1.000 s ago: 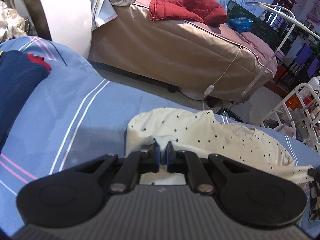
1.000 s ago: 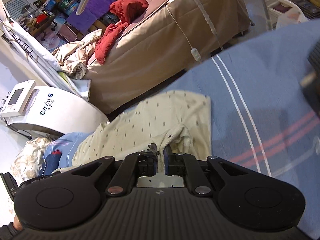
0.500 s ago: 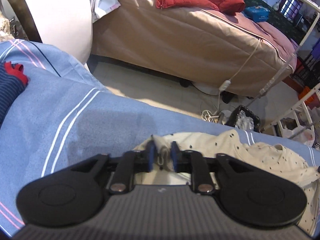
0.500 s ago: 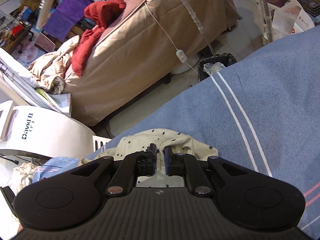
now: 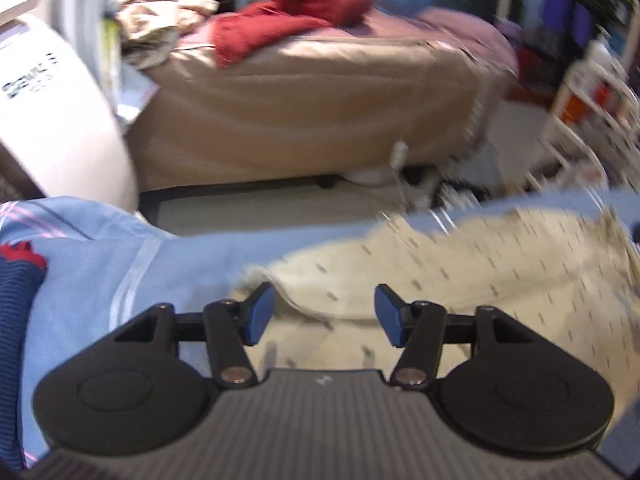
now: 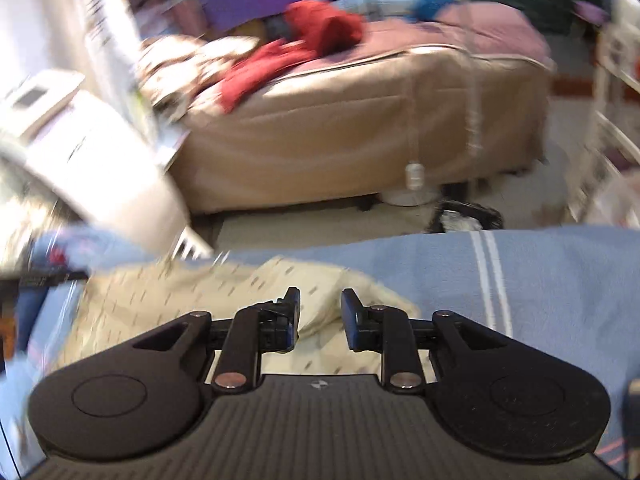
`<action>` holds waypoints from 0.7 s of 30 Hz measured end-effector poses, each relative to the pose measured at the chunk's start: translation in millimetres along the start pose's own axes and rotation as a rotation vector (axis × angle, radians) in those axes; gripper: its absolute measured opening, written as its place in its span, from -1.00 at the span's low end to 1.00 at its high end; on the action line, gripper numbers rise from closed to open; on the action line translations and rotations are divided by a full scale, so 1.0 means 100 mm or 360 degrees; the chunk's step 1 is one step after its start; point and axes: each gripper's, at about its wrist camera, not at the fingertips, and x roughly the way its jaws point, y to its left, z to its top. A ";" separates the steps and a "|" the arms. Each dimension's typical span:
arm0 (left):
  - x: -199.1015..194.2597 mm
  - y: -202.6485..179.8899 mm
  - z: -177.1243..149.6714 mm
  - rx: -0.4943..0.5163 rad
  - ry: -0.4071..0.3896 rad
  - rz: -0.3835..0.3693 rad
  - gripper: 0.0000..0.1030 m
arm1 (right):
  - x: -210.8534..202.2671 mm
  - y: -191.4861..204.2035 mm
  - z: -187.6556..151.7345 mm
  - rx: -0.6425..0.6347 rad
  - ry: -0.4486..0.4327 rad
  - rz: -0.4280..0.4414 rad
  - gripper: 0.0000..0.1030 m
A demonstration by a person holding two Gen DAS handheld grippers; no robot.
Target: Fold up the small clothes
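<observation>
In my left wrist view the left tool [image 5: 324, 312] sits at the bottom centre of the frame, its jaws apart and opening, the blue pads [image 5: 259, 312] clear of the cloth. The cream dotted garment [image 5: 460, 276] lies beneath and between them, spreading from the centre toward the right edge, with a folded ridge running just under the gap. Nothing is gripped; the tool is released. The garment rests on the blue striped sheet [image 5: 120, 264] that covers the surface. At the left edge a dark blue knit piece [image 5: 18, 304] with a bit of red lies on the same sheet, well apart from the garment.

In my right wrist view the right tool [image 6: 320, 316] is also at the bottom centre, jaws parted and opening, narrower than the left. The cream garment [image 6: 168, 292] lies under it and runs toward the left of the frame; a raised fold of it shows in the gap, but the pads stand off it, so this tool is released as well. Blue sheet [image 6: 560, 280] with white stripes fills the right side.

Both views are blurred. Beyond the surface stands a bed in tan covers [image 5: 320, 112] with a red jacket [image 5: 296, 16] on top, and a white machine [image 5: 52, 120] at the left.
</observation>
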 end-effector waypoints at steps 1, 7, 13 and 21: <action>0.06 -0.10 -0.05 0.0055 0.0043 -0.0009 -0.19 | 0.06 0.05 -0.03 -0.0075 0.0056 -0.0004 -0.41; 0.34 -0.22 -0.25 0.0099 0.0115 0.0039 -0.50 | 0.40 0.11 -0.07 -0.0205 0.0174 -0.0099 -0.58; 0.63 -0.10 0.09 0.0043 0.0085 0.0071 -0.50 | 0.68 0.15 0.12 -0.0223 0.0200 -0.0089 -0.58; 0.80 0.15 0.47 -0.0070 0.0035 0.0240 -0.46 | 0.89 -0.07 0.38 -0.0064 0.0151 -0.0275 -0.56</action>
